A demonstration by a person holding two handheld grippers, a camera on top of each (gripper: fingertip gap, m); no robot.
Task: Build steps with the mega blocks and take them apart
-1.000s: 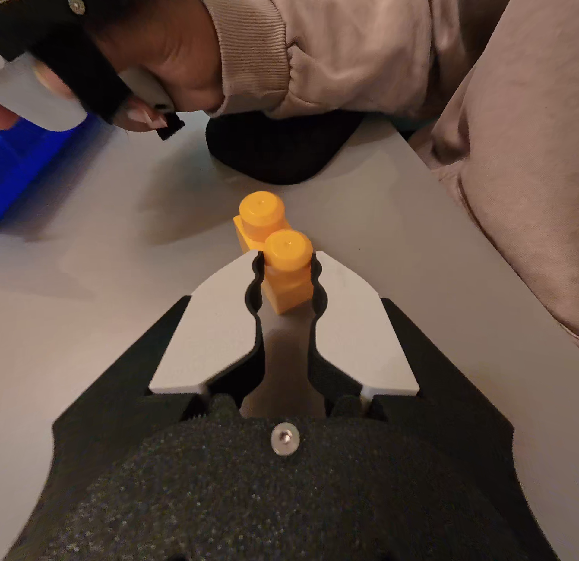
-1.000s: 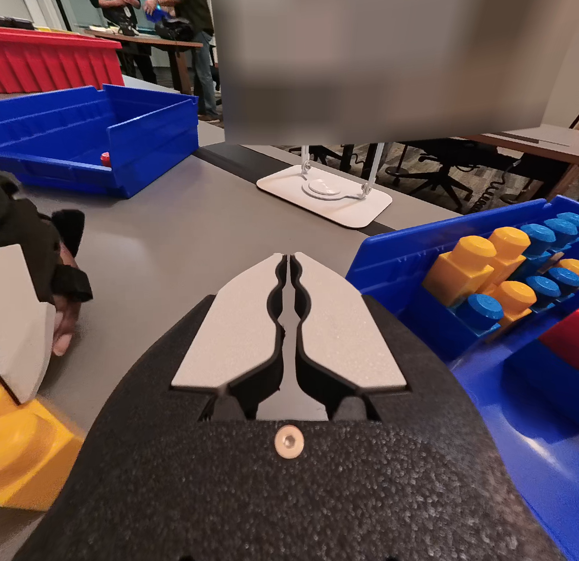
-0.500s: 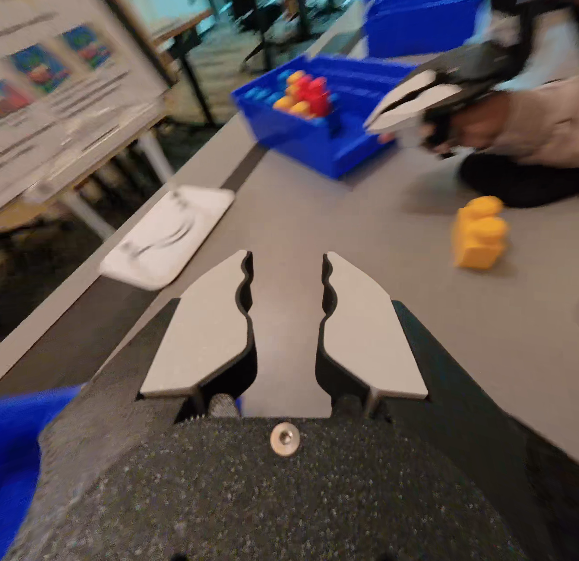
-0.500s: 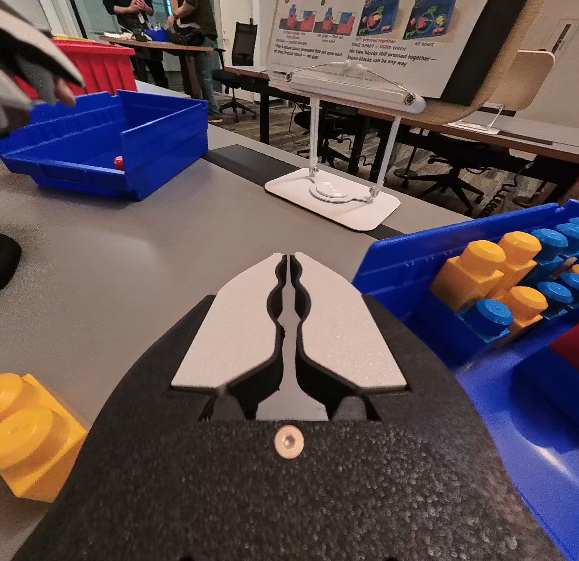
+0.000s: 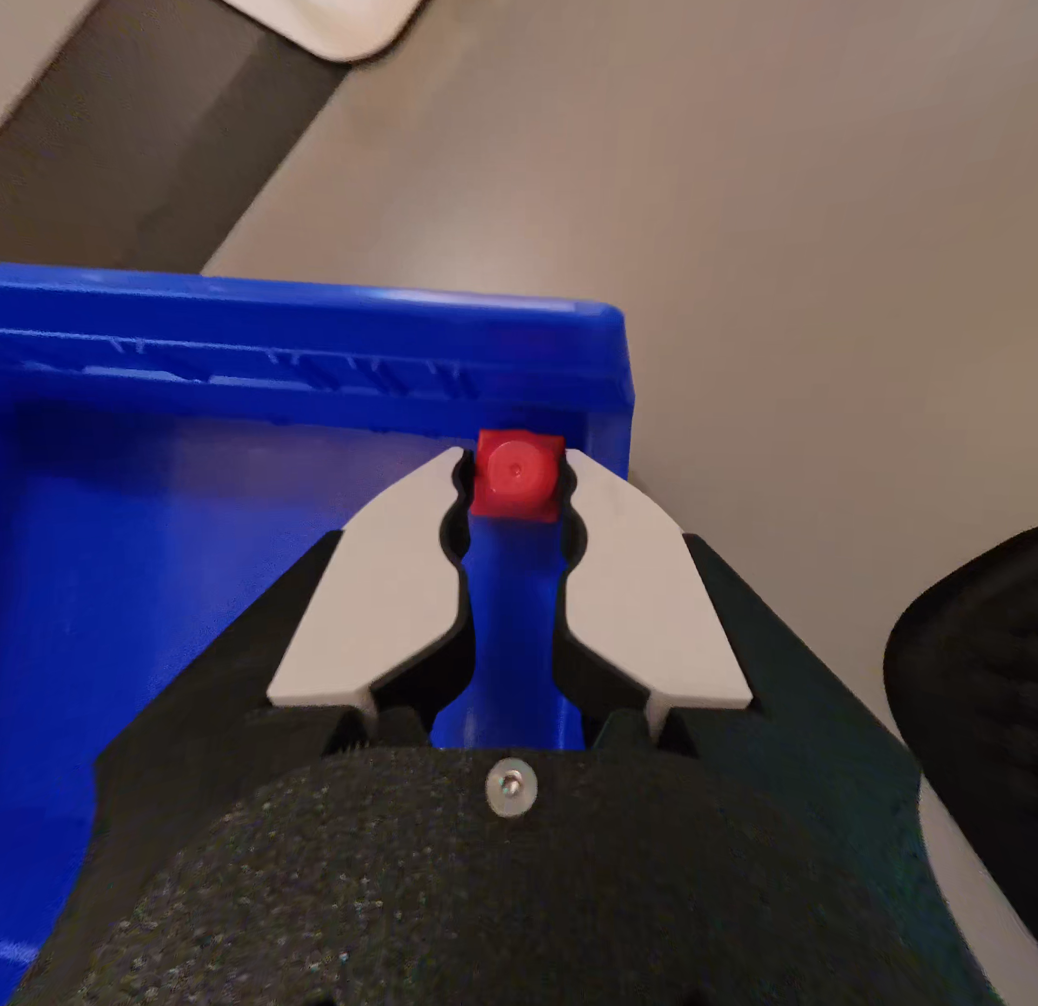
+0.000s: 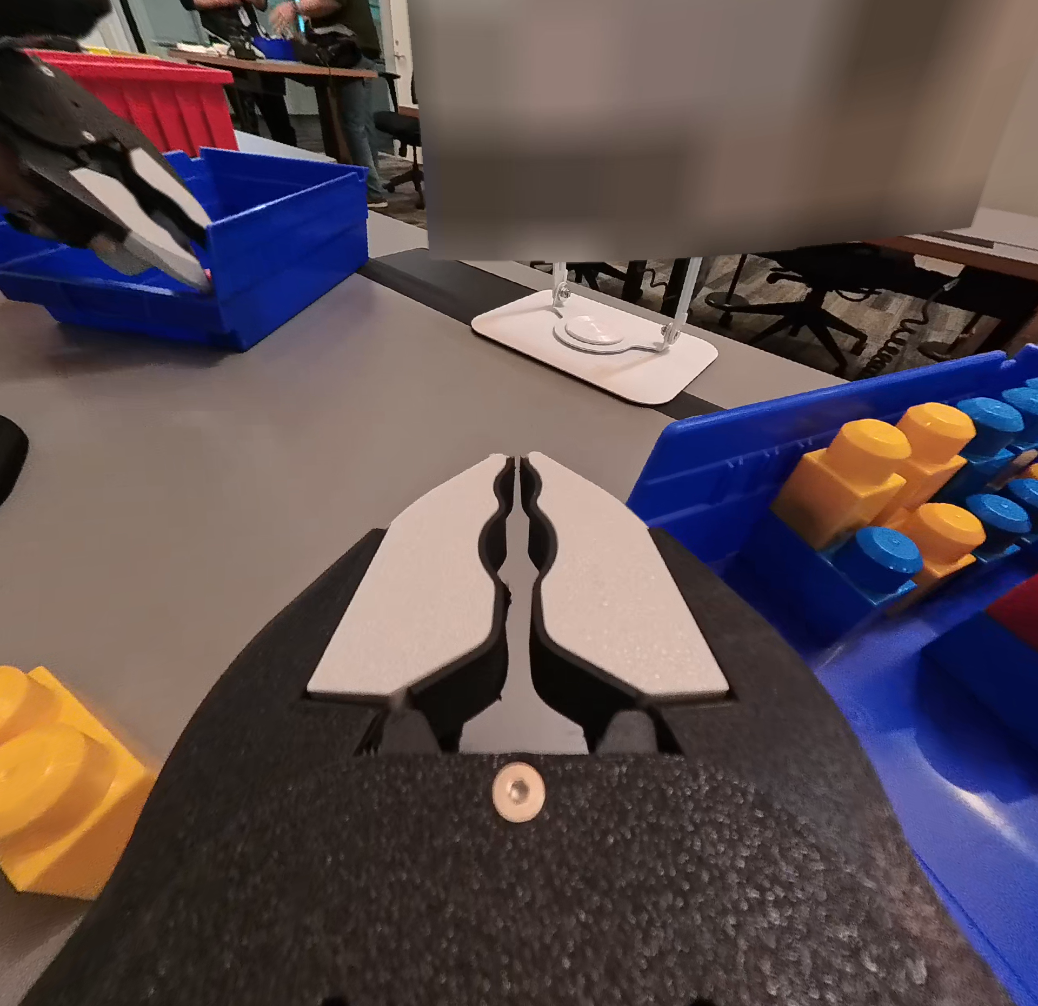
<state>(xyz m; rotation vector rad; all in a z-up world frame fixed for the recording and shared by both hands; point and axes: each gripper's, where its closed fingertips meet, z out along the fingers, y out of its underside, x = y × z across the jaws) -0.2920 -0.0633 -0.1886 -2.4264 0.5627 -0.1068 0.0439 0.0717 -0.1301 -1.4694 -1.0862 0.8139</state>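
The yellow block has been released onto the near-left table. The left gripper has been moved into the far-left blue bin, fingers straddling a red block, contact unclear. The right gripper is held nearly closed, empty.

Illumination is even, diffuse and indoor. The worktop carries soft shadows. The left wrist view shows motion blur toward its edges. Wide-angle distortion bends frame borders. A glare patch marks the right blue bin floor.
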